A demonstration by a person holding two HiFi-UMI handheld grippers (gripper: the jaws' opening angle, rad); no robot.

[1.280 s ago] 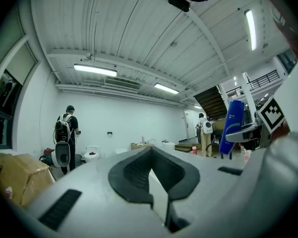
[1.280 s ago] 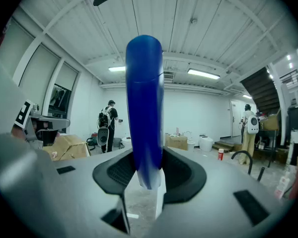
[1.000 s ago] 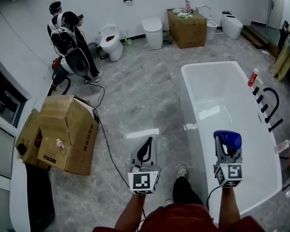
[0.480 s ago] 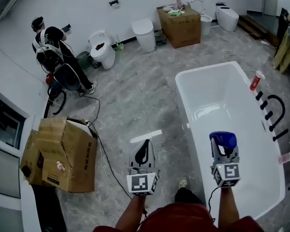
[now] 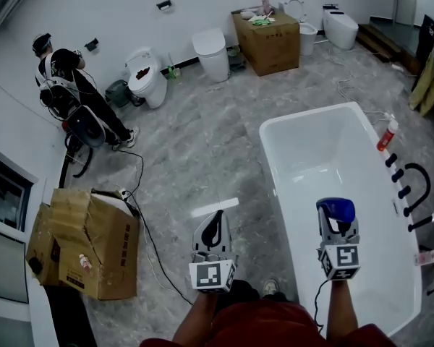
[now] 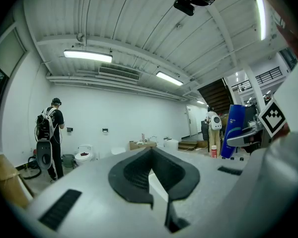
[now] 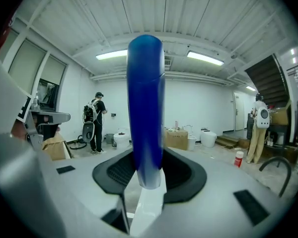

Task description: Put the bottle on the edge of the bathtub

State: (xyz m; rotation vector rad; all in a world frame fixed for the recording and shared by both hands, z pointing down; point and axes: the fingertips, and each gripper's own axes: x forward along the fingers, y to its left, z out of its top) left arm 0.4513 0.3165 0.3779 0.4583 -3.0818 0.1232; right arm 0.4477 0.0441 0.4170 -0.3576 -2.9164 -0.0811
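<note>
Grey floor lies under a white bathtub (image 5: 311,115). Right gripper (image 5: 337,221) squeezes a blue bottle (image 5: 335,208) over the tub. Left gripper (image 5: 218,217) is pinched shut, holding nothing.

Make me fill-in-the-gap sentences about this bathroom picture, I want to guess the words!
1. The right tongs grip a ___ bottle.
2. The left tongs hold ___.
3. The bathtub is ___ in colour.
4. The cardboard box sits on the ___.
Missing words: blue; nothing; white; floor.
</note>
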